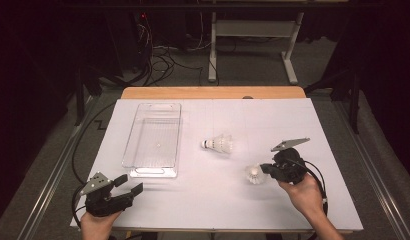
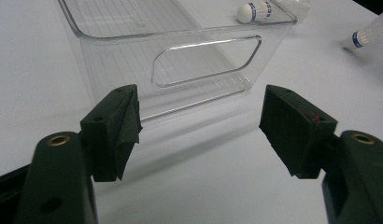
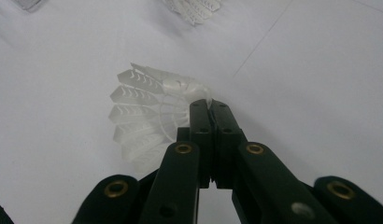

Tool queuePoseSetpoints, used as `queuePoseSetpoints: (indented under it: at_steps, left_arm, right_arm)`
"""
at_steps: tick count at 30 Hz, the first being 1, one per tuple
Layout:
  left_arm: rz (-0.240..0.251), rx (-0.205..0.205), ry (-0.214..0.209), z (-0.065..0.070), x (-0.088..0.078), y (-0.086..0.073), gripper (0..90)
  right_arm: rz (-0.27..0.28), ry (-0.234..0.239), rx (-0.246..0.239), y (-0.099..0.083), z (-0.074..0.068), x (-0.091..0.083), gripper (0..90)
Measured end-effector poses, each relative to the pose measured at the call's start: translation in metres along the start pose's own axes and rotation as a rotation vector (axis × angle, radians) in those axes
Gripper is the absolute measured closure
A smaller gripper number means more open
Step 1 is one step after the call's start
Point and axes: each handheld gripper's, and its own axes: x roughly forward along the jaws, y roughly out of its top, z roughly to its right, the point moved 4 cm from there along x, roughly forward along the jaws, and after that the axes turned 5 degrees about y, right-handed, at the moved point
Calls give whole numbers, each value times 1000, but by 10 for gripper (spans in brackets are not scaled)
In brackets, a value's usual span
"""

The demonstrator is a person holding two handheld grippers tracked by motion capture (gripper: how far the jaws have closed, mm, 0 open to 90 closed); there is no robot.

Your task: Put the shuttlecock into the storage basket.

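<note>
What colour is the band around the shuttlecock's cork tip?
Blue, on the white cork of the shuttlecock; clearest in the left gripper view.

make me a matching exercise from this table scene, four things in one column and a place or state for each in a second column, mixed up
Things:
1. left gripper
2. right gripper
3. clear bin
4. lying shuttlecock

Places or states:
A. empty, on the left half of the white table top
B. jaws shut on the skirt of a shuttlecock
C. on its side at the middle of the table, untouched
D. jaws wide open, nothing between them, facing the bin's handle end

Pairs: 1-D, 2-B, 3-A, 4-C
</note>
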Motion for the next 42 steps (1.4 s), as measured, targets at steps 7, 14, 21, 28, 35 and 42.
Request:
queuePoseSetpoints:
  at_steps: [7, 14, 21, 28, 35, 42]
  left_arm:
    - [2, -2, -2, 0, 0, 0, 298]
    - [3, 0, -3, 0, 0, 0, 298]
    - [6, 0, -5, 0, 0, 0, 298]
    - [0, 5, -6, 1, 0, 0, 298]
    - [0, 6, -8, 1, 0, 0, 298]
    - [3, 6, -8, 1, 0, 0, 298]
  right_arm:
    - [5, 5, 1, 14, 2, 3, 900]
    - [10, 8, 12, 25, 5, 9, 899]
    - [8, 7, 37, 34, 13, 17, 899]
    - [4, 10, 52, 41, 19, 22, 899]
    - [-5, 12, 68, 45, 23, 28, 898]
    - [0, 20, 75, 47, 25, 32, 897]
